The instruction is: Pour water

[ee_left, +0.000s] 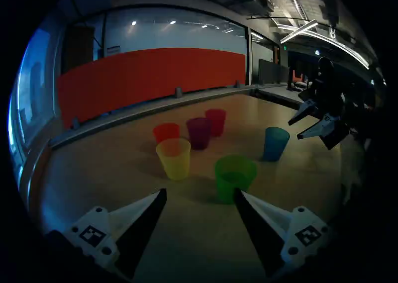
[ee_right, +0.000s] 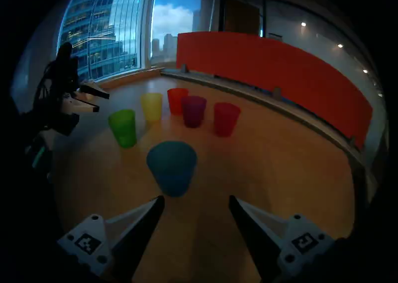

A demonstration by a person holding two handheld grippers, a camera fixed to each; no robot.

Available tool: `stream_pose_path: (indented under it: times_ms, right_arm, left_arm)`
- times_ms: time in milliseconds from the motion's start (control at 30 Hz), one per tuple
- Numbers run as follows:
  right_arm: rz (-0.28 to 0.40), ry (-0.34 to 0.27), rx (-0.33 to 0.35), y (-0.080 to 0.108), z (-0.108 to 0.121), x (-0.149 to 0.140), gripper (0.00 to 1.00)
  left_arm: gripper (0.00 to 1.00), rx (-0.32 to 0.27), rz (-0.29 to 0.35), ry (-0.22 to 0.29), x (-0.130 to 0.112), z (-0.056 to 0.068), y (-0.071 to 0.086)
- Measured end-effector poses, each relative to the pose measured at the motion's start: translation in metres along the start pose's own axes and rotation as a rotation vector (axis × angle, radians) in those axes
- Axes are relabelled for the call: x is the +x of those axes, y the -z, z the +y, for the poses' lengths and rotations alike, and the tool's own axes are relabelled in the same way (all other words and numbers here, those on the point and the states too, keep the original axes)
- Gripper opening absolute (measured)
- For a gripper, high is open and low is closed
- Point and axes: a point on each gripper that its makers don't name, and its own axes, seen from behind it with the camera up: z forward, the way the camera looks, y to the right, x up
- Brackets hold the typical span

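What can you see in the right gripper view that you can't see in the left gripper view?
Right gripper view: big windows with tall buildings and cloudy sky, plus the left gripper far off. Left gripper view: ceiling light strips and the right gripper far off. Both: six coloured cups, the wooden table and the red panel.

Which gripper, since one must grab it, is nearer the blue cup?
Right. The right gripper faces the blue cup closely; the left gripper sits farther, behind the green cup.
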Motion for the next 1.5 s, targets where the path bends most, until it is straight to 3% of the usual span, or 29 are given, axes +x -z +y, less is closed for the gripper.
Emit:
stream_pose_path:
  times_ms: [500, 1000, 1200, 1500]
  right_arm:
    - [0.164, -0.062, -0.113, 0.015, 0.022, 0.041, 1.00]
    - [0.357, -0.129, -0.311, 0.023, 0.061, 0.084, 1.00]
    - [0.429, -0.144, -0.393, 0.030, 0.074, 0.098, 1.00]
    - [0.499, -0.173, -0.462, 0.034, 0.082, 0.106, 1.00]
  left_arm:
    - [1.00, 0.149, 0.130, -0.003, 0.028, -0.027, 0.021]
    - [1.00, 0.290, 0.278, 0.037, 0.062, -0.055, 0.041]
    - [1.00, 0.318, 0.340, 0.058, 0.077, -0.056, 0.046]
    - [1.00, 0.377, 0.413, 0.070, 0.088, -0.064, 0.052]
